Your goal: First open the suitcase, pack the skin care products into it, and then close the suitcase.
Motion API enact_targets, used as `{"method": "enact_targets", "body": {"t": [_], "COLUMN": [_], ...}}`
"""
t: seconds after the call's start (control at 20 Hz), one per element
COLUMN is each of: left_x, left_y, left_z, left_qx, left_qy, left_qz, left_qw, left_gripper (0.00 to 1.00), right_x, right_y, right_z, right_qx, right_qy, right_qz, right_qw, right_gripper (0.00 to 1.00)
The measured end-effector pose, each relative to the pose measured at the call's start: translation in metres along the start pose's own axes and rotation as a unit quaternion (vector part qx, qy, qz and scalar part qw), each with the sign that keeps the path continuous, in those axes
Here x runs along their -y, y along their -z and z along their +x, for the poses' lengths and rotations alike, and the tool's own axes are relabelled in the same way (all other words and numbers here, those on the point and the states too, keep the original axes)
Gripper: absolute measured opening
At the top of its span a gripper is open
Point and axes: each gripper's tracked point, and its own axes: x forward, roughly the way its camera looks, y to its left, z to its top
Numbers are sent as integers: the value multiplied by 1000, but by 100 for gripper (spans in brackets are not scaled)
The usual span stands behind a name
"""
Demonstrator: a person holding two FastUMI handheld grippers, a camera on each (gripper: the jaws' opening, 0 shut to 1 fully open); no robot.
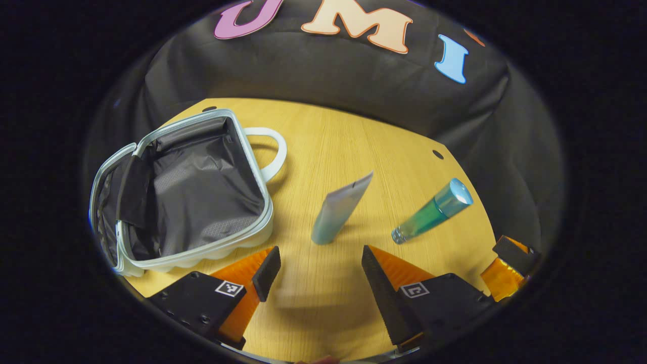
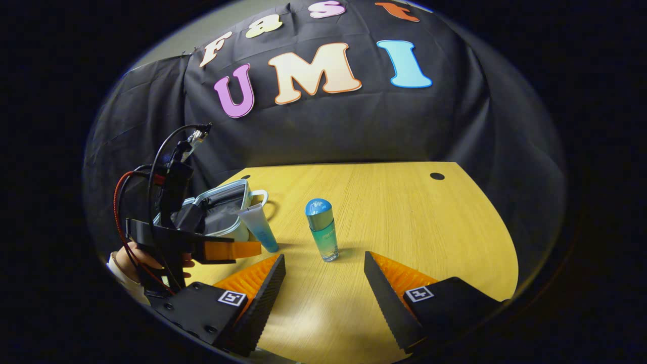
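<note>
Wooden table (image 2: pixel 404 212) bears open suitcase (image 1: pixel 192 192), black cloth wall (image 2: pixel 328 131) behind.

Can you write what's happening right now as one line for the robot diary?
suitcase: open, nothing packed | tube: standing on table | bottle: standing on table | left gripper: open, facing tube | right gripper: open, facing bottle

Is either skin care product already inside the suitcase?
No: the tube and bottle both stand on the table, beside the open suitcase.

In the right gripper view, the open suitcase (image 2: pixel 222 210) sits at the surface's (image 2: pixel 404 222) left, the tube (image 2: pixel 259 227) standing just before it, the bottle (image 2: pixel 323 230) standing farther right.
</note>
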Motion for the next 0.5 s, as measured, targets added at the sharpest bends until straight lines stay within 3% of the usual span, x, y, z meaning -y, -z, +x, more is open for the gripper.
{"method": "enact_targets", "body": {"t": [0.05, 0.15, 0.35, 0.45, 0.5], "left_x": [-1, 0, 3, 5, 5], "left_y": [-3, -2, -11, -8, -7], "left_z": [9, 20, 39, 46, 49], "left_qx": [6, 3, 16, 8, 7], "left_qy": [-8, -14, -34, -39, -42], "left_qz": [0, -4, 17, 16, 16], "left_qw": [1000, 1000, 999, 999, 999], "left_gripper": [96, 99, 93, 77, 74], "right_x": [2, 6, 13, 14, 15], "right_y": [2, 8, 13, 13, 13], "right_z": [5, 14, 31, 38, 41], "right_qx": [-3, -10, -20, -23, -24], "right_qy": [-3, -7, -20, -27, -31], "right_qz": [-3, -11, -13, -12, -13], "right_qw": [1000, 1000, 1000, 999, 999], "right_gripper": [98, 94, 98, 94, 98]}}
